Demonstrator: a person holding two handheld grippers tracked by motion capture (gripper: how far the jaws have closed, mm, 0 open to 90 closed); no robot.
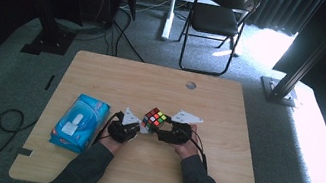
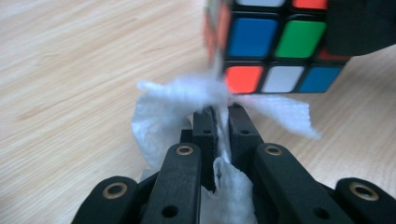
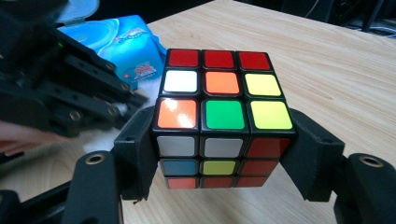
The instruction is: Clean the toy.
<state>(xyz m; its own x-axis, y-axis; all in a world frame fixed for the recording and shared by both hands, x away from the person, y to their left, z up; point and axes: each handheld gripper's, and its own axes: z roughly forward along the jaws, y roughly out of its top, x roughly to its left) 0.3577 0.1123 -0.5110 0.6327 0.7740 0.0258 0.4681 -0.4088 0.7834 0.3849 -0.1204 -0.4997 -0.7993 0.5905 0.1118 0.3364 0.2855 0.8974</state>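
- High view: the cube (image 1: pixel 155 119) sits near the middle of the table (image 1: pixel 104 68), a little toward the person's edge, held between the left gripper (image 1: pixel 140 128) and the right gripper (image 1: pixel 160 130).
- High view: bare wood lies open beyond the cube up to the far edge, where a round hole (image 1: pixel 190 84) is cut; the right half of the table is bare too.
- High view: a blue pack (image 1: pixel 80 122) lies just left of the left gripper, close to the left edge; a folding chair (image 1: pixel 217 20) stands on the floor well beyond the table.
- Left gripper view: jaws pressed together on a white wipe (image 2: pixel 184 95), which touches the cube's (image 2: pixel 275 51) lower corner; open table to the left.
- Right gripper view: jaws clamp the cube (image 3: pixel 219 116) on two opposite sides, clear of the table; the left gripper (image 3: pixel 126 109) comes in from the left at the cube's side, the pack (image 3: pixel 123 39) behind it.
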